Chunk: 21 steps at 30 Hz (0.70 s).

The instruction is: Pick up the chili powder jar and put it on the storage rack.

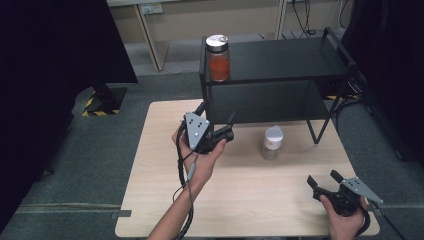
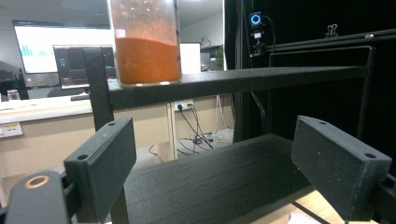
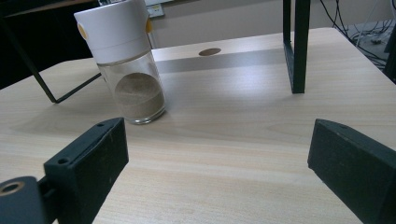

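**Both grippers open and empty, one jar on the shelf, one on the table**

At the left of the high view, the left gripper (image 1: 220,131) is held above the table (image 1: 160,165), its jaws spread wide with nothing between them, pointing toward the front left corner of the black shelf (image 1: 280,57). On that corner, on the top board, stands the jar of orange powder (image 1: 218,58), upright, with a shiny lid. In the left gripper view the jar (image 2: 145,44) rises above and between the open jaws, well apart from them.

Further right, the small jar with the white cap (image 1: 272,142) stands upright on the table just in front of the shelf; it holds what seems to be a brownish powder (image 3: 139,95).

At the lower right, the right gripper (image 1: 322,179) sits low near the table's edge, jaws wide and empty, aimed toward the small jar but well short of it.
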Motion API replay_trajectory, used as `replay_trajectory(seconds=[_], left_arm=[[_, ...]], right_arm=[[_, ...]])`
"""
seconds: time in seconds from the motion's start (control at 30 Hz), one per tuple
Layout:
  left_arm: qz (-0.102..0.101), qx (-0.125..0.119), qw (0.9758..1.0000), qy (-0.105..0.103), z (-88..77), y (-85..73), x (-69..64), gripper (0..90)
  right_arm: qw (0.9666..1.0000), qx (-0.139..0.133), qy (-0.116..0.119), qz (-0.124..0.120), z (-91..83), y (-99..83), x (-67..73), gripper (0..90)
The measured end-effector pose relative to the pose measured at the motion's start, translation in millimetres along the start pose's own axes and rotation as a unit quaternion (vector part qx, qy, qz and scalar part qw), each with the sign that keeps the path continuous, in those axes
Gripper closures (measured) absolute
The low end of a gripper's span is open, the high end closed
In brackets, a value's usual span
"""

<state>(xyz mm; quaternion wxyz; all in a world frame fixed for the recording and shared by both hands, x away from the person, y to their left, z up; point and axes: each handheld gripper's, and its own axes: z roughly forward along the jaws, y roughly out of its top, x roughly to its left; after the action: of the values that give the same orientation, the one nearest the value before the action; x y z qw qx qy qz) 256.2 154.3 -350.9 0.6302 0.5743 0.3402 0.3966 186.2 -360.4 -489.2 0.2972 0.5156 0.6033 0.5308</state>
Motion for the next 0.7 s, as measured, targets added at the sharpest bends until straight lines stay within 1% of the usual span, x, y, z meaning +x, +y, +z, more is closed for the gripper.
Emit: replay_trajectory(seconds=[0.27, 0.7], left_arm=[[-0.002, 0.009, 1.0000, -0.001, -4.7, -14.5, 0.9, 13.3], [-0.004, 0.014, 0.9999, -0.004, -12.9, -33.5, 2.8, 13.1]], right_arm=[[1.0000, 0.001, 0.001, 0.000, 0.1, 0.2, -0.1, 5.2], [1.0000, -0.001, 0.001, 0.001, -0.2, -0.4, -0.2, 5.1]])
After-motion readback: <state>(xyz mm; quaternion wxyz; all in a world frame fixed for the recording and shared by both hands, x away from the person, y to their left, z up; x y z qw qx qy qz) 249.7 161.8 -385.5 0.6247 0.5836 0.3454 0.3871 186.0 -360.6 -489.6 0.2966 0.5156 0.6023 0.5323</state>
